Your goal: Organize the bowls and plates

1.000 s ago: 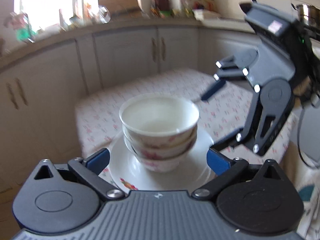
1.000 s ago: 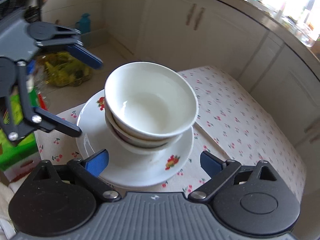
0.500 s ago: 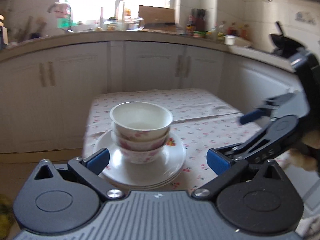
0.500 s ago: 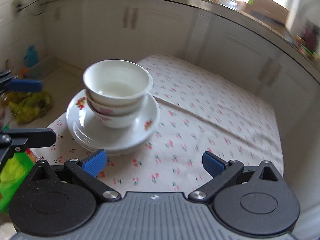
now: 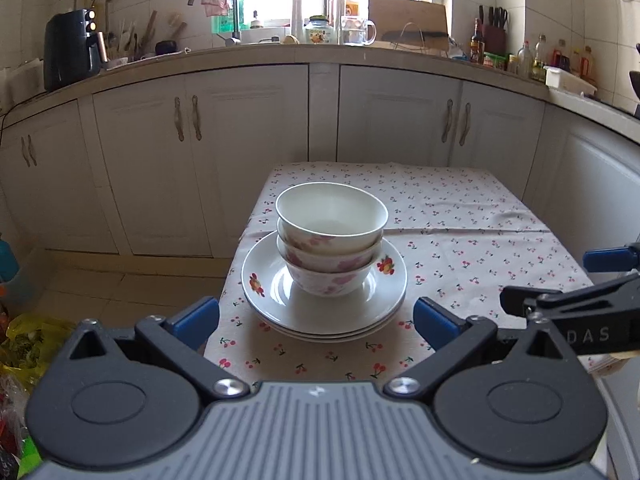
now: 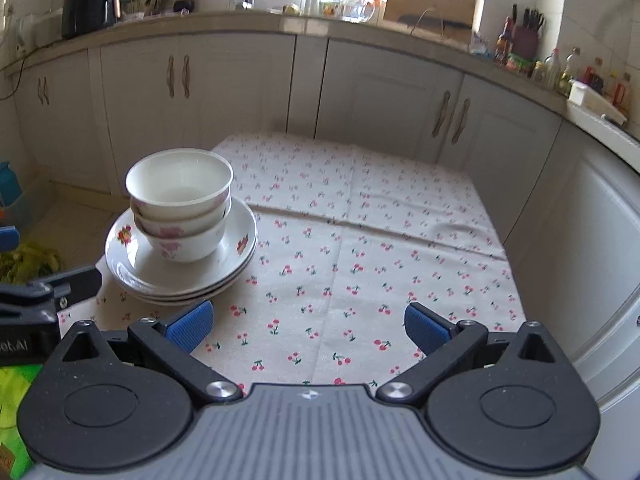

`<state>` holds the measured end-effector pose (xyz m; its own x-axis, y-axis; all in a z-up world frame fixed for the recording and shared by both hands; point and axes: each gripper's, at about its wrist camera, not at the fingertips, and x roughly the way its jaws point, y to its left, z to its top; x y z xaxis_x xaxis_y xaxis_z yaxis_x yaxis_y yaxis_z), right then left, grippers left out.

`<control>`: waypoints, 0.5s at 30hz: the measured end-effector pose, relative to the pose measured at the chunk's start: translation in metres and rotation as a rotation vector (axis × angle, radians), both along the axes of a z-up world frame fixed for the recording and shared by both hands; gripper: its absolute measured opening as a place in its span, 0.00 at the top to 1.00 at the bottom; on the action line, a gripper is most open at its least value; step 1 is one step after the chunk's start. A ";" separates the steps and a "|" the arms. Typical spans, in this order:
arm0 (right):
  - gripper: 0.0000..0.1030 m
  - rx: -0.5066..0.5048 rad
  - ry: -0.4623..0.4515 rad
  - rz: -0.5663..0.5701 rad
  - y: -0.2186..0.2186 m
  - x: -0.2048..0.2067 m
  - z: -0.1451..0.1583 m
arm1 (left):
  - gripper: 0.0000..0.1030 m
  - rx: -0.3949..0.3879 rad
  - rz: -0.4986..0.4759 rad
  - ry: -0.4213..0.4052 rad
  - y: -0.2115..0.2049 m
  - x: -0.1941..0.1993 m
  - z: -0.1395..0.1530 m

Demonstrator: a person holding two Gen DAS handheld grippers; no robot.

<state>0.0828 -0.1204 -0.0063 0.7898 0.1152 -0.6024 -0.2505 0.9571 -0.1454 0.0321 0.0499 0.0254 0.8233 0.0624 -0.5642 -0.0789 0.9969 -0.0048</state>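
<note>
Three white bowls with pink flowers (image 5: 330, 240) are nested and stand on a stack of white plates (image 5: 272, 292) at the near left of the table; the bowls (image 6: 180, 208) and plates (image 6: 132, 268) also show in the right wrist view. My left gripper (image 5: 316, 316) is open and empty, just short of the plates. My right gripper (image 6: 306, 326) is open and empty over the cloth, right of the stack. It shows at the right edge of the left wrist view (image 5: 560, 280).
The table has a cherry-print cloth (image 6: 380, 240). White cabinets (image 5: 200, 152) and a cluttered counter (image 5: 320, 46) ring the table. Bags (image 5: 24, 344) lie on the floor at the left.
Both grippers have pulled back and away from the stack, which now looks smaller and further off. The bowls and plates have not moved.
</note>
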 end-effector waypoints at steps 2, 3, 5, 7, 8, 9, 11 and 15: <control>0.00 0.018 -0.013 -0.007 -0.002 -0.002 0.003 | 0.01 0.002 0.012 -0.003 -0.002 -0.005 0.002; 0.00 0.024 -0.019 -0.012 -0.003 -0.004 0.004 | 0.01 0.009 0.016 -0.006 -0.003 -0.006 0.002; 0.00 0.037 -0.027 -0.019 -0.004 -0.007 0.005 | 0.01 0.014 0.024 -0.015 -0.005 -0.009 0.005; 0.00 0.048 -0.032 -0.022 -0.005 -0.010 0.005 | 0.01 0.005 0.007 -0.029 -0.007 -0.012 0.006; 0.00 0.052 -0.031 -0.022 -0.005 -0.011 0.005 | 0.01 0.001 0.009 -0.031 -0.008 -0.014 0.007; 0.00 0.054 -0.033 -0.022 -0.005 -0.012 0.004 | 0.01 0.002 0.007 -0.033 -0.008 -0.015 0.007; 0.00 0.058 -0.040 -0.025 -0.005 -0.015 0.004 | 0.01 0.002 0.006 -0.038 -0.010 -0.016 0.008; 0.00 0.065 -0.054 -0.029 -0.006 -0.018 0.006 | 0.01 -0.006 0.012 -0.052 -0.009 -0.019 0.011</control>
